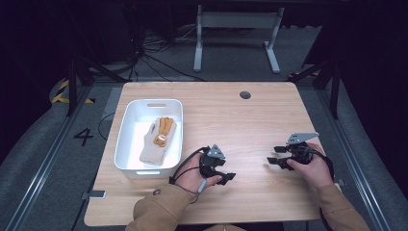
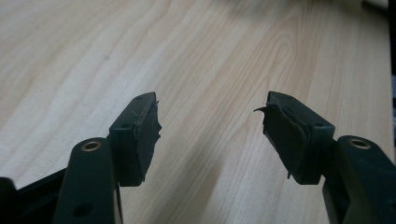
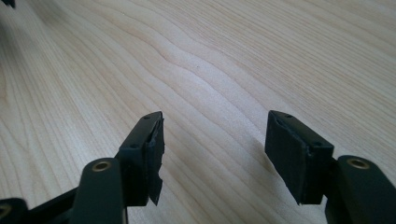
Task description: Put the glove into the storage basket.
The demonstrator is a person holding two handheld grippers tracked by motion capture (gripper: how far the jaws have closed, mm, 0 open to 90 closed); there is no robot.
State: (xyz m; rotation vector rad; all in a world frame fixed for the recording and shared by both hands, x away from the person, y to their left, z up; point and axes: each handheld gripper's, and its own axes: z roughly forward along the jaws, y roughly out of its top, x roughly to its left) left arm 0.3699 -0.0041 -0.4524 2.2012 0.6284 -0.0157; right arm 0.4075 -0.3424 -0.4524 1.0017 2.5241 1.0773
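- Left gripper (image 1: 230, 176), lower centre, jaws wide, nothing held.
- Right gripper (image 1: 272, 160), lower right, jaws wide, empty.
- Bare table (image 1: 231, 120) is seen between them; white bin (image 1: 126, 144) with a glove (image 1: 157, 139) sits at the left edge.

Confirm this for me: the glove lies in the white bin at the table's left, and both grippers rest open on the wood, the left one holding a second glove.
Not quite. The left gripper holds nothing: the left gripper view shows bare wood between its open jaws. The rest stands: the glove lies in the white bin, and the right gripper is open too.
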